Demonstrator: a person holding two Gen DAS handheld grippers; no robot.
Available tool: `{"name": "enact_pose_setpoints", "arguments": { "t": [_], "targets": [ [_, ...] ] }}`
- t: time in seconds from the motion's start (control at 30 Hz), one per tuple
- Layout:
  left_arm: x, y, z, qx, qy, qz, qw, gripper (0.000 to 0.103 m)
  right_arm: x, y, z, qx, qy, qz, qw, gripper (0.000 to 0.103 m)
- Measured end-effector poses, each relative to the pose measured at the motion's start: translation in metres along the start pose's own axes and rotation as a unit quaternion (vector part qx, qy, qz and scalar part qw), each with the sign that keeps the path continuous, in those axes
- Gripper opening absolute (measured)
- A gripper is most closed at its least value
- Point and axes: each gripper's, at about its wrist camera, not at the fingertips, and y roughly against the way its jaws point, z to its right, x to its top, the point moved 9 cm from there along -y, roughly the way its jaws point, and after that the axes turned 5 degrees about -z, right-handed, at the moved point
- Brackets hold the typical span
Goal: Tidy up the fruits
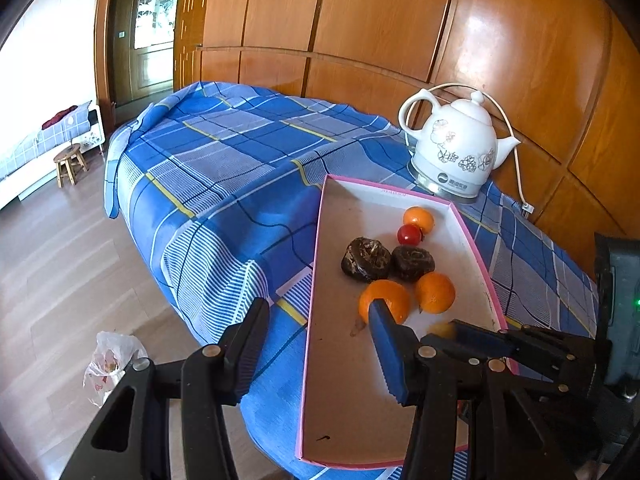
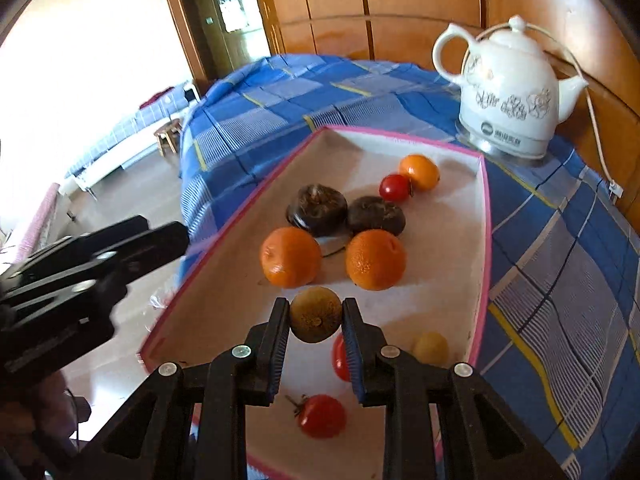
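Note:
A shallow pink-rimmed box (image 1: 316, 280) lies on the blue checked cloth. It holds oranges (image 2: 374, 260), two dark brown fruits (image 2: 316, 204), red cherry tomatoes (image 2: 322, 416) and a small yellow fruit (image 2: 431, 347). My right gripper (image 2: 315, 304) is shut on a small brownish-yellow round fruit (image 2: 316, 316), held just above the box floor in front of the two near oranges. It enters the left wrist view from the right, blurred, as the right gripper (image 1: 460, 330). My left gripper (image 1: 318, 304) stands open astride the box's left wall, one finger outside and one inside by an orange (image 1: 394, 300).
A white flowered electric kettle (image 1: 456, 148) with its cord stands behind the box, against the wooden wardrobe. The cloth-covered table drops off to the left of the box. A plastic bag (image 1: 108, 364) lies on the floor below, and a small stool (image 1: 70, 164) stands farther off.

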Motion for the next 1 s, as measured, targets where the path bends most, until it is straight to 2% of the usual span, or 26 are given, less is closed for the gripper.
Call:
{"name": "enact_pose_setpoints", "arguments": {
  "t": [0.1,0.5,1.0],
  "targets": [
    [0.0,-0.001,0.0,0.0,0.001,0.0,1.0,0.052,-0.003,0.006,0.003,0.008,-0.01,0.008,1.0,0.03],
    [-0.002,0.001,0.005,0.005,-0.012,0.004,0.9999,0.052,-0.022,0.033,0.005,-0.014,-0.009,0.037,0.999,0.03],
    [-0.007,0.013,0.025,-0.001,-0.035,0.016,0.9993,0.056,-0.033,0.066,0.01,-0.058,-0.029,0.08,0.995,0.03]
  ]
}}
